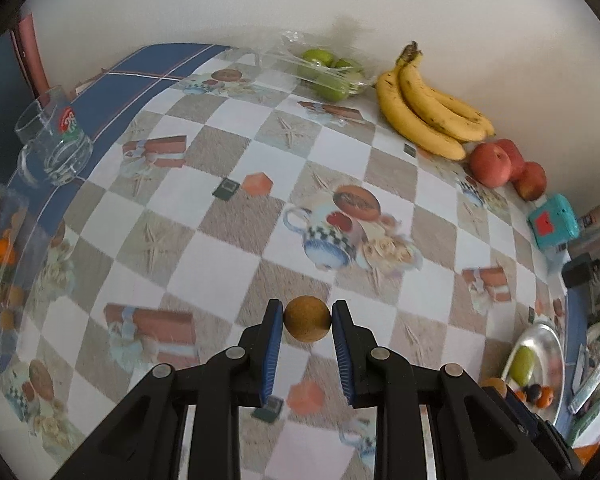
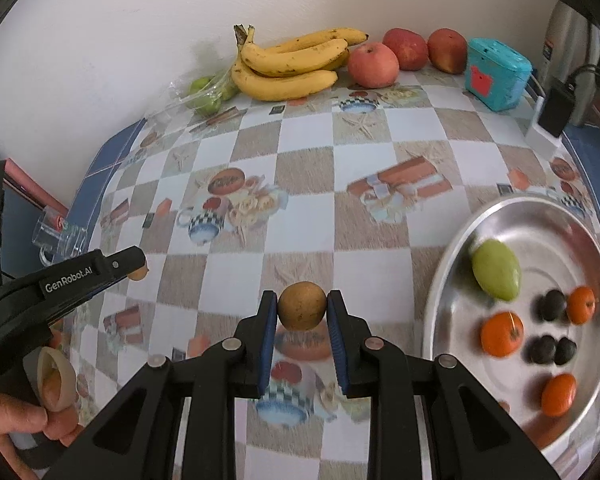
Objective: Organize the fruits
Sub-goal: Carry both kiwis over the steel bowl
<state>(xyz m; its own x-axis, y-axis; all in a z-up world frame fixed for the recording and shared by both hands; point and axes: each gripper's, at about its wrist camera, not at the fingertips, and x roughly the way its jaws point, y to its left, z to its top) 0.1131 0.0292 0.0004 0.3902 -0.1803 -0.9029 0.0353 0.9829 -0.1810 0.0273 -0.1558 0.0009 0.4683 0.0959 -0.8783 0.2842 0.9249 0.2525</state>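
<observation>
Both tongs, left tongs [image 1: 307, 317] and right tongs [image 2: 302, 307], each pinch a blurred brown fruit [image 1: 307, 322].

the only text that reads clearly is "genrobot.ai", in white letters on the black side of the left gripper [image 2: 134, 266], seen from the right wrist view. the glass [image 1: 56, 144] at the table edge bears a red and green printed mark, too small to read. the teal box [image 2: 496, 74] shows a red sign with no legible letters. prints on the tablecloth [image 2: 300, 168] are too blurred to read.
</observation>
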